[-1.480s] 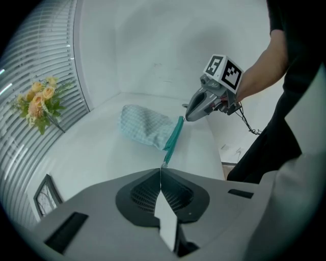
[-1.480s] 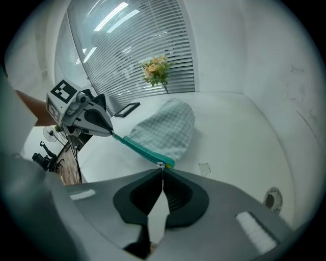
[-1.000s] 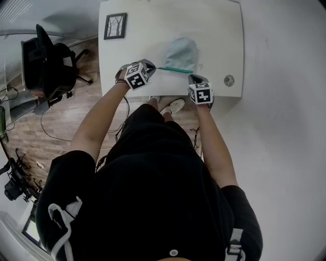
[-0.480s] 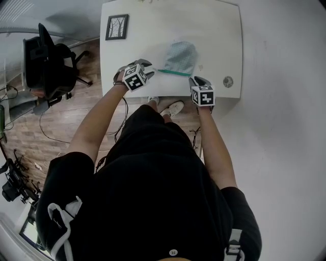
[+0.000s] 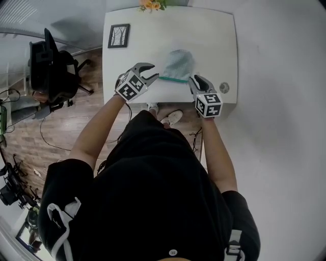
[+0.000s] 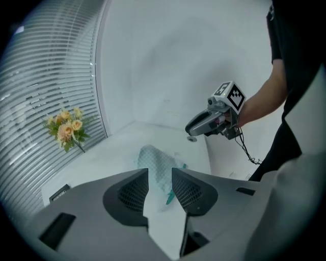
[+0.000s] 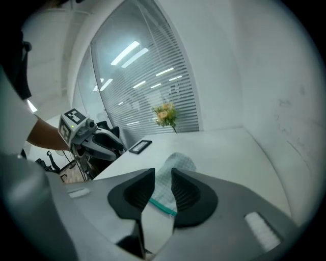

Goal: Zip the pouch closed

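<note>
A pale checked pouch (image 5: 179, 62) lies flat on the white table (image 5: 216, 41), its teal zipper (image 5: 173, 79) along the near edge. My left gripper (image 5: 153, 71) hovers above the zipper's left end, my right gripper (image 5: 195, 80) above its right end. Both have just been opening their jaws, which now stand apart with nothing between them. In the left gripper view the pouch (image 6: 154, 164) shows through the gap of the left gripper (image 6: 159, 176), with the right gripper (image 6: 202, 123) beyond. In the right gripper view the pouch (image 7: 179, 164) and zipper (image 7: 162, 205) lie below the right gripper (image 7: 163, 177).
A framed picture (image 5: 118, 35) lies at the table's far left corner, flowers (image 5: 152, 4) at its far edge. A small round disc (image 5: 224, 87) sits near the table's right front corner. A black office chair (image 5: 51, 71) stands left of the table. A wall runs along the right.
Both grippers have let go of the zipper's ends, opened and lifted off the table. The pouch stays lying on the table.
</note>
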Tool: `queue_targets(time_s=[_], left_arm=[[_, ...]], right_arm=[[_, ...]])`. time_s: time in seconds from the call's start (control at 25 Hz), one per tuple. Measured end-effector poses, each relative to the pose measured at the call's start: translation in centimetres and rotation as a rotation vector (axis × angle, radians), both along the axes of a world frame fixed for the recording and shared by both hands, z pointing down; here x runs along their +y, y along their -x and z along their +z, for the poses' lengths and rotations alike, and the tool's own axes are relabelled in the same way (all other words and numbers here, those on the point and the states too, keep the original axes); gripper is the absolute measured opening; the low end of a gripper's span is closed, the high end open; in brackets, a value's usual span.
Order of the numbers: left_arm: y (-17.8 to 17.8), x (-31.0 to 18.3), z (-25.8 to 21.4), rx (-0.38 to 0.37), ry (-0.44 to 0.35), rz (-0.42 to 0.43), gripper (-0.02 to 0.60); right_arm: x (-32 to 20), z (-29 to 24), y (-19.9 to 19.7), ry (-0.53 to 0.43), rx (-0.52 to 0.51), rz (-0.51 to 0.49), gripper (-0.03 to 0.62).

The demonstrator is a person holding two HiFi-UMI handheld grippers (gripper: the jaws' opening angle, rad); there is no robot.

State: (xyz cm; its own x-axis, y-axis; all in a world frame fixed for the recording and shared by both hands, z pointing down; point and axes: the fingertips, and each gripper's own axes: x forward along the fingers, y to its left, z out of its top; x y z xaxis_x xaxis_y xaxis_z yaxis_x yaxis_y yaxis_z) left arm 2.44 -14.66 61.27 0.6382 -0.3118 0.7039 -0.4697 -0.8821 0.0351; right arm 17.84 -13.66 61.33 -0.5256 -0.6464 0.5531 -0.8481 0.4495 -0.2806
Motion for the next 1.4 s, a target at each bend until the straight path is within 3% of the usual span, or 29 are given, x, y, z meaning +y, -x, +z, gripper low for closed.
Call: queue_targets(time_s=[0.28,0.6,0.96,1.24,1.4], left_arm=[[-2.0,-0.1,-8.8,0.246,-0.097,-0.066,0.149],[-3.8,1.1,-17.4,0.506,-0.183,-0.1,0.104],[-4.7,1.7,-21.9,0.615,-0.26,-0.109,0.044],[-4.7,1.8,-23.7,0.599,-0.313,-0.101,0.011],[-4.6,1.3,-24.1,0.611,-0.315,-0.104,0.008]], right_arm=[[0.2,-9.9,1.0,-0.257,-0.156,-0.073,0.118],[1.4,-17.8,2.3,-0.435,-0.247,-0.106,0.11],[2.3,-21.8,2.9,-0.518,-0.236,-0.134,0.089],[2.1,-24.0,2.9,-0.564,-0.206,-0.147,0.072],[1.6,-24.7,3.1,-0.579,-0.177,-0.162,0.029]])
